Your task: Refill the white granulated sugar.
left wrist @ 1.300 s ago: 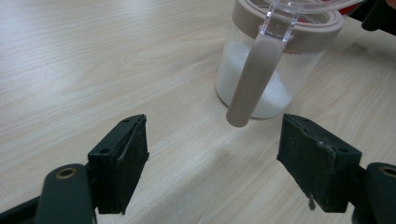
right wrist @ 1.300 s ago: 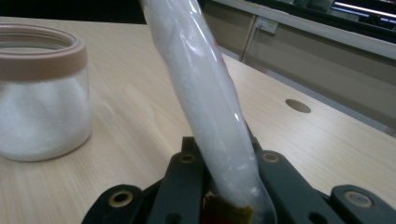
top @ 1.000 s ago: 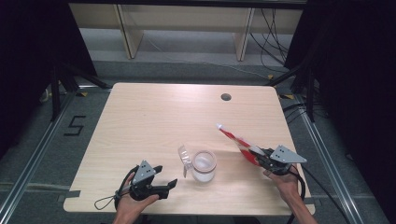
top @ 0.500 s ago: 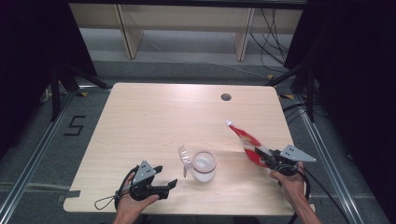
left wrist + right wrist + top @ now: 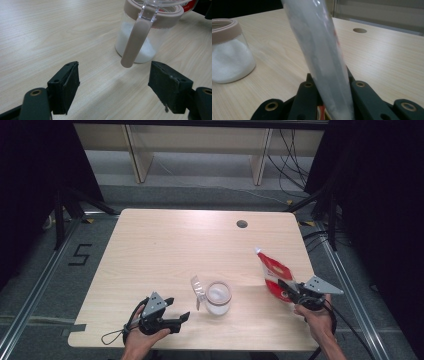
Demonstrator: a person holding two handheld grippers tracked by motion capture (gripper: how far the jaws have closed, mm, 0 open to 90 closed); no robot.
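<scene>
Near the bench's (image 5: 150,250) front left corner, the left hand-held gripper (image 5: 177,320) rests low over the wood in the person's left hand (image 5: 142,340). Its jaws stand wide apart with nothing between them, released, and they point toward the jar. In the left gripper view the two black pads (image 5: 66,86) frame bare wood, with the jar just ahead of them.

The jar (image 5: 218,297) stands upright by the front edge, about midway along it. It is clear glass with a beige collar around the mouth and holds white powder in its lower part. Its clear lid (image 5: 198,291) is swung open to the left and hangs from the collar; in the left gripper view a beige strap (image 5: 136,41) hangs down the jar's near side.

Toward the front right corner, the right hand-held gripper (image 5: 292,292) is clenched on the lower end of a red and white pouch (image 5: 272,270). The pouch stands up from the jaws, leaning toward the far edge, well apart from the jar. In the right gripper view the pouch (image 5: 319,50) rises between the closed jaws, blurred. A round hole (image 5: 242,224) lies near the bench's far edge.
</scene>
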